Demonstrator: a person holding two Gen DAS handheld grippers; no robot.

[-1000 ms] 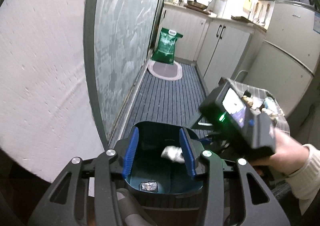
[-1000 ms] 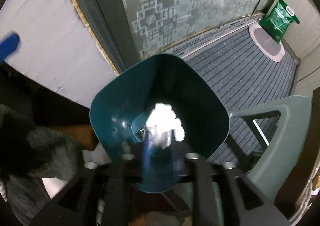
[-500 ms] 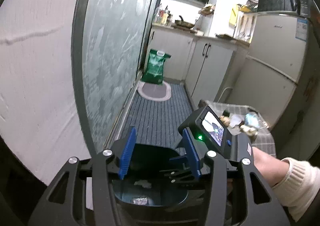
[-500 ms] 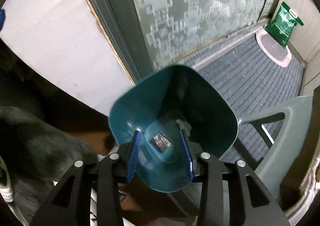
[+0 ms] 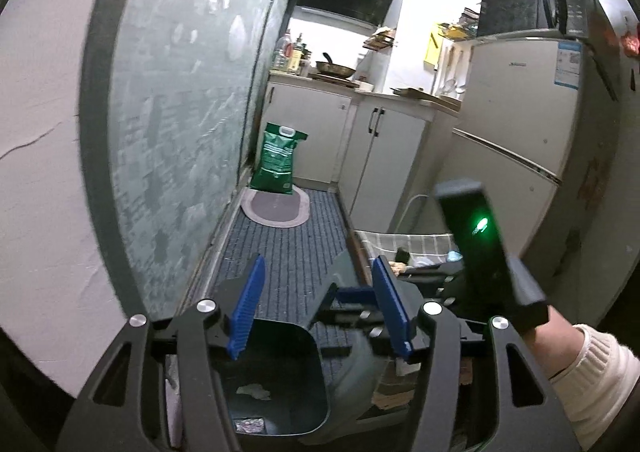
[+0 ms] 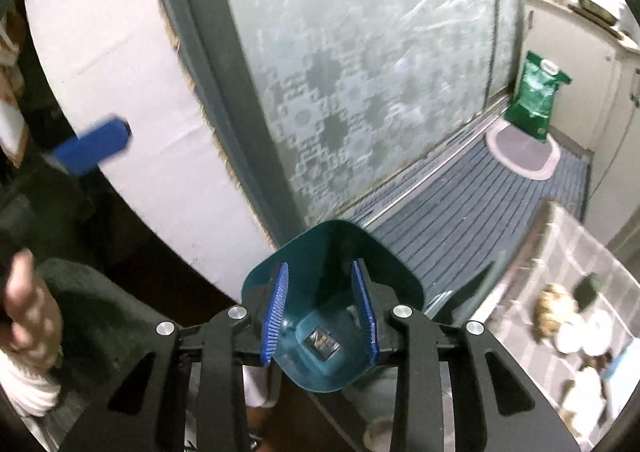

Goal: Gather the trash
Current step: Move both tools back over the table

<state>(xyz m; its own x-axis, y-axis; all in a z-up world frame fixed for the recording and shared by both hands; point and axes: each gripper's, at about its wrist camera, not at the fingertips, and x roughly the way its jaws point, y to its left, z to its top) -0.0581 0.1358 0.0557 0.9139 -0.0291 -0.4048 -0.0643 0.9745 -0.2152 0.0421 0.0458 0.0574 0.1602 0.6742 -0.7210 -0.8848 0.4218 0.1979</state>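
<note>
With both my grippers spread and holding nothing, left gripper (image 5: 320, 308) & right gripper (image 6: 320, 316) hover above the teal bin (image 6: 400, 284). A tissue scrap (image 5: 254, 391) lies inside it; more trash (image 6: 554, 312) sits on the checked tabletop (image 6: 576, 248). Next pick, imo: swing R over wide, close only once a piece sits between the pads.
</note>
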